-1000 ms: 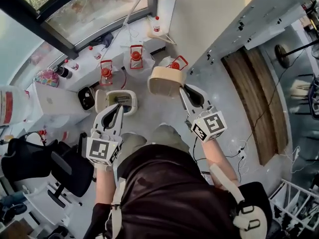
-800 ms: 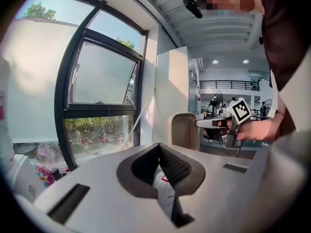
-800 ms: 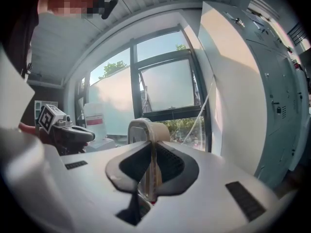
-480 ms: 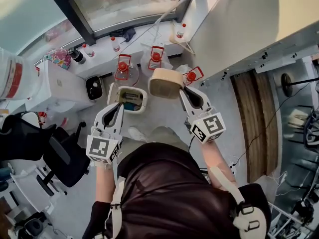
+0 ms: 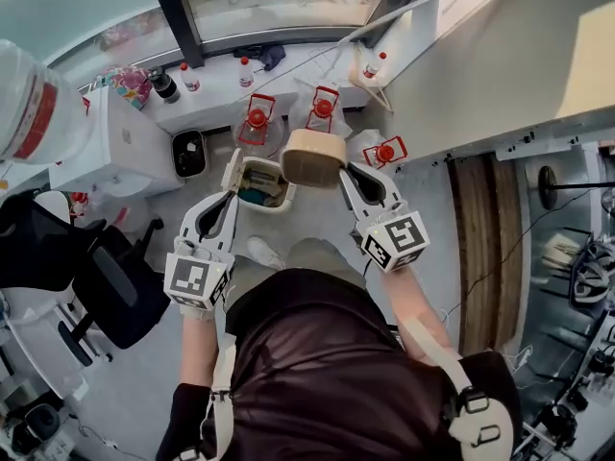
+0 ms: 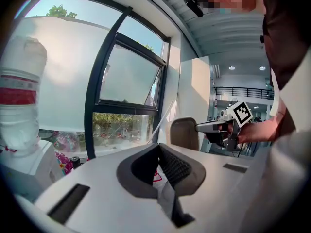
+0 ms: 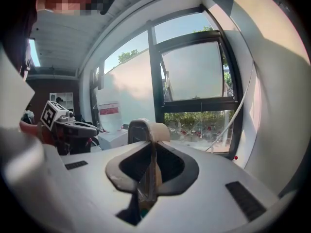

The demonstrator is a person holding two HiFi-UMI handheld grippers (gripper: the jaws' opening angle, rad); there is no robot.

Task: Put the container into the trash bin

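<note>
R gripper [image 5: 347, 175] clamped on beige container [image 5: 312, 157] rim; L gripper [image 5: 228, 200] closed, empty.
Both out ahead of torso, L tips just by open trash bin [image 5: 252, 206]; container overlapping bin's right rim in head view, w/ red-capped jugs [image 5: 258, 119] beyond, near window.

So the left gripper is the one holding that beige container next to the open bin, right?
Not the left. The right gripper is the one holding the beige container next to the open bin, as the head view shows. The left gripper holds nothing.
</note>
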